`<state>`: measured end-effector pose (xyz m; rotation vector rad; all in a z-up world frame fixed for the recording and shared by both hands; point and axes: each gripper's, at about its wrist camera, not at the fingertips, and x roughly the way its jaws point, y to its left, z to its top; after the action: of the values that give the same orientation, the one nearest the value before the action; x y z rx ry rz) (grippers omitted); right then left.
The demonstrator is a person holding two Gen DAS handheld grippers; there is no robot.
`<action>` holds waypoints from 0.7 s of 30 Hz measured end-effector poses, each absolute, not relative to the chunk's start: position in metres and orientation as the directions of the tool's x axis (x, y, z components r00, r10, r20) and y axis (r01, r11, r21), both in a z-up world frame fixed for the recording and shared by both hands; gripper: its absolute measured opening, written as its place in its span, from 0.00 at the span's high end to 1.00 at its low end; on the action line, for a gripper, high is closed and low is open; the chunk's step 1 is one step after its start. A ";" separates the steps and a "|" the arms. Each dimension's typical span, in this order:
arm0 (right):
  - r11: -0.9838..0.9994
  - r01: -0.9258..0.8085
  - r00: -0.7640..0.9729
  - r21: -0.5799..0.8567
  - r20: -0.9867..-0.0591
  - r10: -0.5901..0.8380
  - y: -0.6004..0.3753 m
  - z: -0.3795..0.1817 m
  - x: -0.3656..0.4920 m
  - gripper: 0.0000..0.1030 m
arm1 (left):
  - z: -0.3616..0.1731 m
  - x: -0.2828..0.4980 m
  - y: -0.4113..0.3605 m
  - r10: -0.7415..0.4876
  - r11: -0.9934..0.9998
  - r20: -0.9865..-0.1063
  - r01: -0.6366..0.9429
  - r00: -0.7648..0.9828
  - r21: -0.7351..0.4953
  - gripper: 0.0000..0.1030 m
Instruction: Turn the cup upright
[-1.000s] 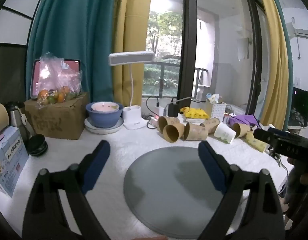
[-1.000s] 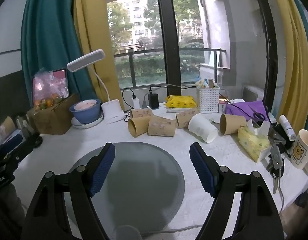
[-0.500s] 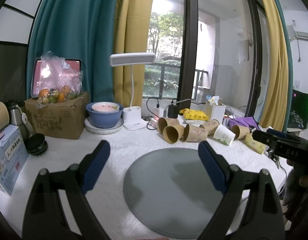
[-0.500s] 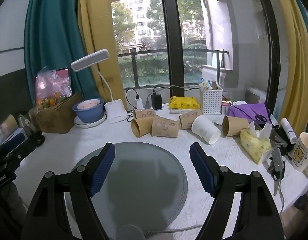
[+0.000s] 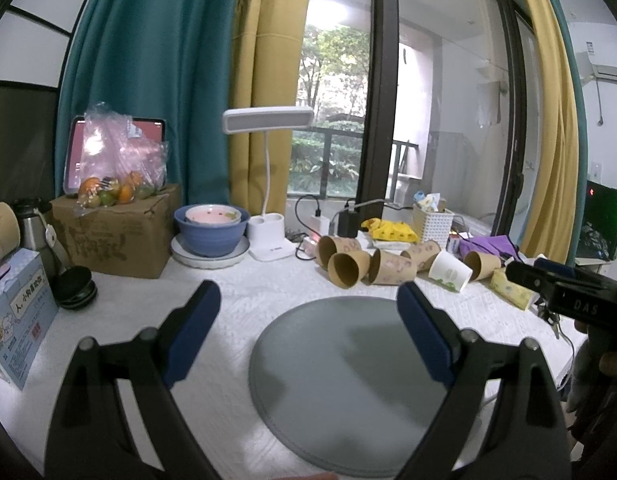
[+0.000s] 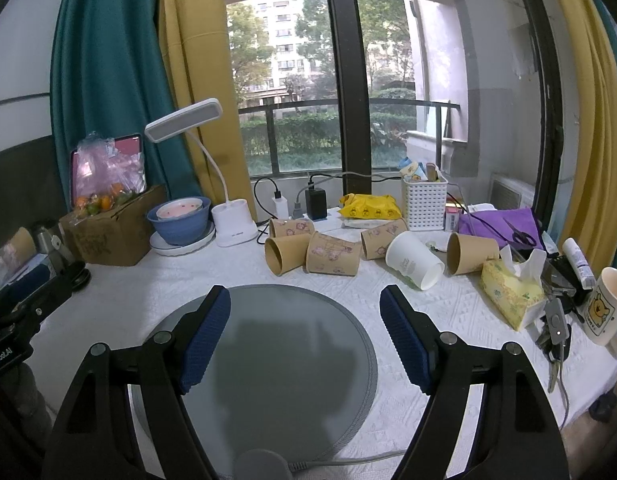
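Left hand-held gripper point(image 5: 308, 312) jaws wide, empty, over grey round mat point(image 6: 268, 352). Right hand-held gripper point(image 6: 304, 320) likewise spread, empty. Paper cups point(image 6: 332, 258) lie tipped in row just behind mat. Advice: approach nearest cup side-on, pinch wall lightly, rotate mouth up. Bench point(image 6: 448, 320) white-clothed; beyond cups, desk lamp point(image 6: 232, 224), window.
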<state>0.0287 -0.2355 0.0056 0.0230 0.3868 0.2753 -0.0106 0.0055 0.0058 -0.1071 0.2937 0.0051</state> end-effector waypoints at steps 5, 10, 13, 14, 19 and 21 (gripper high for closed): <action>0.963 -0.259 0.889 0.074 -0.370 0.268 -0.235 0.006 0.029 0.22 | 0.005 -0.010 0.006 -0.011 0.994 -0.289 -0.021 0.957 -0.105 0.12; 0.963 -0.259 0.890 0.073 -0.369 0.267 -0.235 0.005 0.029 0.22 | 0.005 -0.010 0.006 -0.013 0.994 -0.290 -0.018 0.957 -0.106 0.12; 0.963 -0.261 0.889 0.074 -0.369 0.269 -0.235 0.006 0.028 0.22 | 0.005 -0.011 0.006 -0.013 0.995 -0.289 -0.017 0.957 -0.100 0.12; 0.963 -0.261 0.890 0.073 -0.369 0.269 -0.235 0.006 0.028 0.22 | 0.004 -0.011 0.006 -0.013 0.995 -0.288 -0.017 0.957 -0.101 0.12; 0.962 -0.262 0.889 0.070 -0.371 0.269 -0.234 0.007 0.028 0.22 | 0.004 -0.011 0.006 -0.014 0.995 -0.289 -0.016 0.957 -0.101 0.12; 0.962 -0.265 0.888 0.068 -0.372 0.270 -0.234 0.007 0.027 0.22 | 0.004 -0.011 0.006 -0.014 0.995 -0.290 -0.016 0.957 -0.101 0.12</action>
<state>0.0275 -0.2339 0.0073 0.0155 0.3884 0.2780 -0.0107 0.0059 0.0042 -0.1028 0.2952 0.0009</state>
